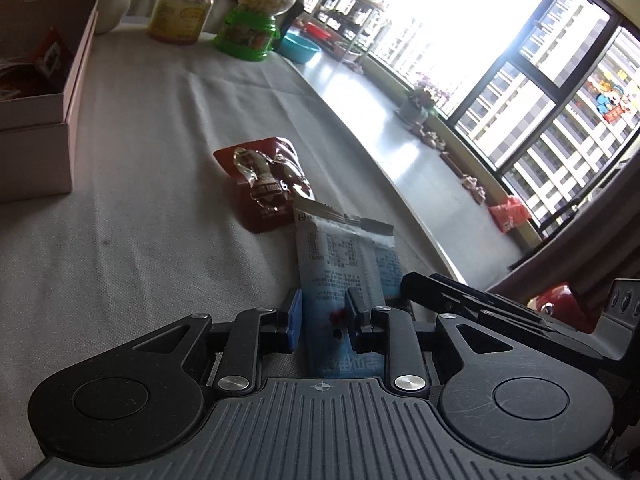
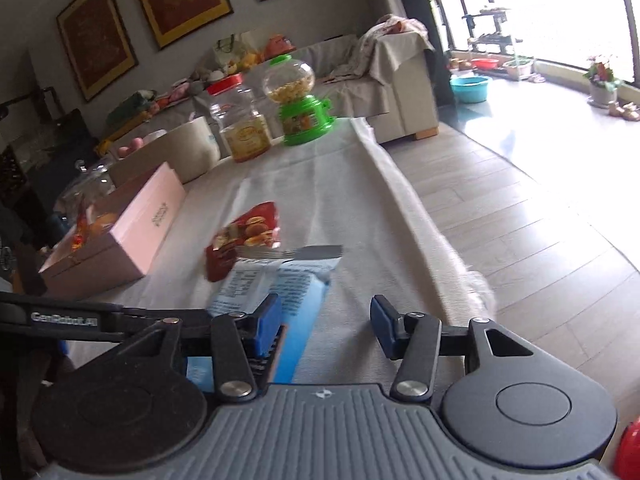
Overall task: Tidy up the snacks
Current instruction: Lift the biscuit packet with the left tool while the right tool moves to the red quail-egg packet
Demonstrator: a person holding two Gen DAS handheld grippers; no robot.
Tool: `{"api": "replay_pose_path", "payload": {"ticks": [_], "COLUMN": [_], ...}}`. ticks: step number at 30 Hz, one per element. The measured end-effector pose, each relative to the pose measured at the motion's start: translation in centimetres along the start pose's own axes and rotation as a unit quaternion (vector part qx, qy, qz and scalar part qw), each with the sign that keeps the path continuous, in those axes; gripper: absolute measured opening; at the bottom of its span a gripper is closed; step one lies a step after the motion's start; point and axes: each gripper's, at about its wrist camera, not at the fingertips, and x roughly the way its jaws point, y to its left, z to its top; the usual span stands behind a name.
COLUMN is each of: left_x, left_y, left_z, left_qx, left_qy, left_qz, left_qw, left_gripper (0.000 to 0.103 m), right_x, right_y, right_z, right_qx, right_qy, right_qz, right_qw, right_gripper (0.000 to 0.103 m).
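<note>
My left gripper (image 1: 322,312) is shut on a light blue snack packet (image 1: 344,256), which stands up between its pads above the cloth-covered table (image 1: 140,208). The same packet (image 2: 276,284) shows in the right wrist view, left of centre. My right gripper (image 2: 326,320) is open and empty; its left pad sits right next to the packet. A red snack packet (image 1: 266,182) lies on the cloth just beyond; it also shows in the right wrist view (image 2: 244,240). A pink open box (image 2: 120,232) holding snacks stands to the left, also in the left wrist view (image 1: 44,92).
At the table's far end stand a green candy dispenser (image 2: 298,100), a red-lidded clear jar (image 2: 240,120) and a beige tub (image 2: 176,152). The table edge (image 2: 420,216) runs along the right. A sofa (image 2: 380,80) lies beyond.
</note>
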Motion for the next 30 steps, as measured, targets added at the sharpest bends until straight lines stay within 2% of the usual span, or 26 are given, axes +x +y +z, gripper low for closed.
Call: {"api": "replay_pose_path", "payload": {"ticks": [6, 10, 15, 19, 22, 26, 30], "left_x": [-0.1, -1.8, -3.1, -2.1, -1.7, -2.1, -1.2], "left_y": [0.2, -0.3, -1.9, -2.3, -2.3, -2.3, -0.9], "left_z": [0.1, 0.3, 0.5, 0.3, 0.2, 0.1, -0.5], "left_qx": [-0.011, -0.017, 0.006, 0.010, 0.007, 0.039, 0.008], "left_qy": [0.001, -0.005, -0.015, -0.002, 0.000, -0.014, 0.015], "left_qz": [-0.008, -0.026, -0.046, -0.046, -0.026, 0.036, 0.027], "left_qw": [0.9999, 0.9995, 0.9988, 0.9989, 0.9996, 0.9985, 0.9995], "left_gripper": [0.026, 0.025, 0.024, 0.024, 0.024, 0.024, 0.025], "right_x": [0.3, -0.1, -1.0, -0.8, -0.7, -0.6, -0.4], "right_y": [1.0, 1.6, 0.6, -0.2, -0.3, 0.0, 0.8], "right_z": [-0.3, -0.2, 0.2, -0.2, -0.6, -0.8, -1.3], "right_qx": [-0.033, -0.050, -0.035, -0.026, -0.035, -0.050, -0.081], "right_qy": [0.003, 0.000, -0.010, 0.000, -0.001, -0.004, -0.009], "right_qz": [-0.005, -0.009, -0.022, -0.038, -0.048, -0.051, -0.062], "right_qw": [0.999, 0.999, 0.999, 0.999, 0.998, 0.997, 0.995], "right_gripper": [0.051, 0.050, 0.049, 0.049, 0.049, 0.049, 0.050]}}
